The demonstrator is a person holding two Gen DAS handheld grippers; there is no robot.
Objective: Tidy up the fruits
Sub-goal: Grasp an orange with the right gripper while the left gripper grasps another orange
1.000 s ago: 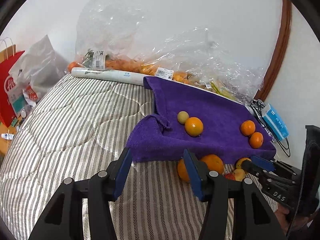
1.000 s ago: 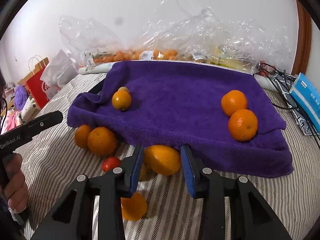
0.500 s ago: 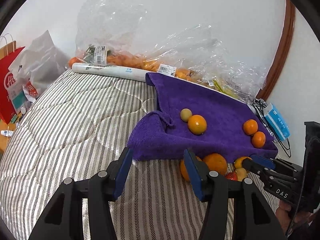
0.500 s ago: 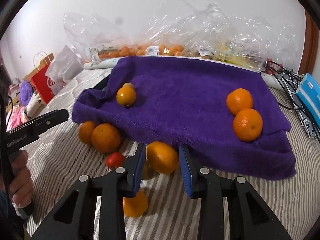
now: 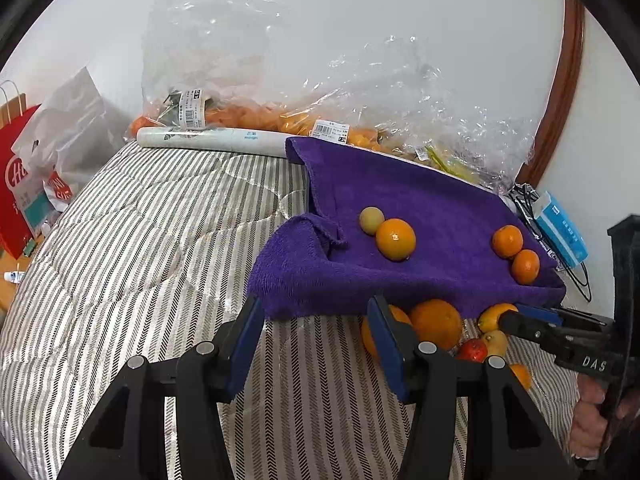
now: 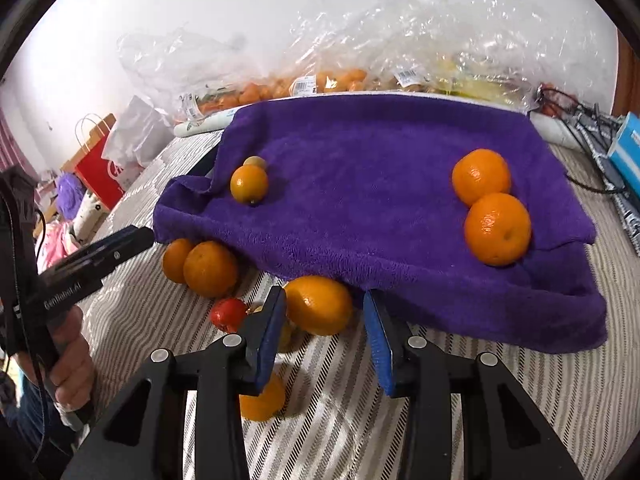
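You are holding your right gripper low over the striped bedcover with its blue fingers spread apart, and an oval yellow-orange fruit is sitting at the mouth of that gap, just beyond the fingertips; whether the left pad is touching it cannot be told. That fruit is lying against the front hem of the purple towel. In the right wrist view, a small red fruit is resting at about nine o'clock from it, two oranges are huddling at ten o'clock under the towel's edge, and another orange is peeking out below the left finger at seven o'clock. On the towel, a pair of mandarins is sitting touching each other at two o'clock, while a smaller orange and a greenish fruit are sitting together at eleven o'clock. Your left gripper is hovering with its fingers wide apart and gripping nothing, aimed at the towel's near corner. Clear plastic bags of produce are leaning against the wall at twelve o'clock.
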